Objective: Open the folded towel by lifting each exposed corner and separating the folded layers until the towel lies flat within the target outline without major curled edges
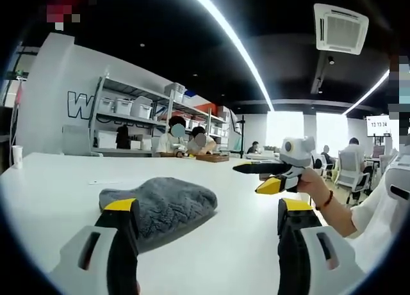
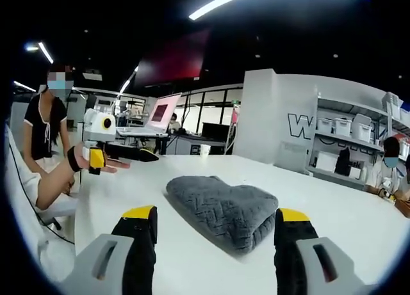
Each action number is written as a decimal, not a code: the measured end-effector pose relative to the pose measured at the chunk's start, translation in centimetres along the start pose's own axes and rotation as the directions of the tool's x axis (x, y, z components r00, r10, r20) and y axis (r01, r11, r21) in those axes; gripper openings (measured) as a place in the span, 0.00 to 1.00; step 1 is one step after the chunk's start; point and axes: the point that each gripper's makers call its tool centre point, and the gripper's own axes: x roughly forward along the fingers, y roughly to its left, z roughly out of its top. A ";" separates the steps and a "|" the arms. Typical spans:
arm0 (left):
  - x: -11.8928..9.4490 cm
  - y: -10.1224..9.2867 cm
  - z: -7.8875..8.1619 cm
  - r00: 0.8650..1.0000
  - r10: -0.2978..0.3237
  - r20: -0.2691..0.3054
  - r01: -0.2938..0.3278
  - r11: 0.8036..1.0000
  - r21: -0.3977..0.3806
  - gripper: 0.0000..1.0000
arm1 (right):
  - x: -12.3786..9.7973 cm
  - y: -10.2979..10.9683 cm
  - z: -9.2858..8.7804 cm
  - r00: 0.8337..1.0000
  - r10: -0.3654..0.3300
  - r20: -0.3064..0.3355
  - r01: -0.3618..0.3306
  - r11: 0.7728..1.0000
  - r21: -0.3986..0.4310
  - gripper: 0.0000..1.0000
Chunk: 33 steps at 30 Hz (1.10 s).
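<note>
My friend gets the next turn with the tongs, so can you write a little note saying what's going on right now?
Left tongs: open, empty, held above the white table and pointing at the towel.
Right tongs: open, empty, facing the towel from the other side.
The grey towel lies folded in a soft lump in the middle of the table; neither pair of tongs is touching it.
Done: nothing yet.
Left: lift each corner, peel the layers apart and smooth the towel flat. I cannot make out a target outline on the table.

The left gripper [image 1: 208,228] jaw tip hides the grey towel's [image 1: 168,202] near edge
</note>
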 end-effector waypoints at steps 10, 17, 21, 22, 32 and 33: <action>0.2 0.3 0.1 1.000 0.007 -0.002 -0.007 1.000 -0.009 0.87 | 0.6 -0.4 -0.1 1.000 -0.003 -0.010 0.003 1.000 0.004 0.72; 0.4 0.1 -0.1 1.000 0.000 -0.011 0.000 1.000 -0.009 0.87 | 0.5 -0.5 0.1 1.000 -0.006 -0.009 0.006 1.000 -0.001 0.72; 0.5 0.2 -0.2 1.000 -0.002 -0.014 0.002 1.000 -0.009 0.88 | 0.5 -0.5 0.2 1.000 -0.006 -0.006 0.006 1.000 -0.001 0.71; 0.5 0.1 -0.2 1.000 -0.003 -0.018 0.003 1.000 -0.004 0.88 | 0.5 -0.5 0.2 1.000 -0.005 -0.005 0.005 1.000 -0.001 0.71; 0.8 0.4 -0.1 1.000 -0.006 -0.024 0.006 1.000 0.004 0.88 | 1.3 -0.8 0.1 1.000 -0.009 -0.021 0.009 1.000 -0.003 0.71; 0.8 0.4 0.0 1.000 -0.007 -0.026 0.007 1.000 0.006 0.88 | 1.3 -0.7 0.0 1.000 -0.008 -0.023 0.008 1.000 -0.001 0.71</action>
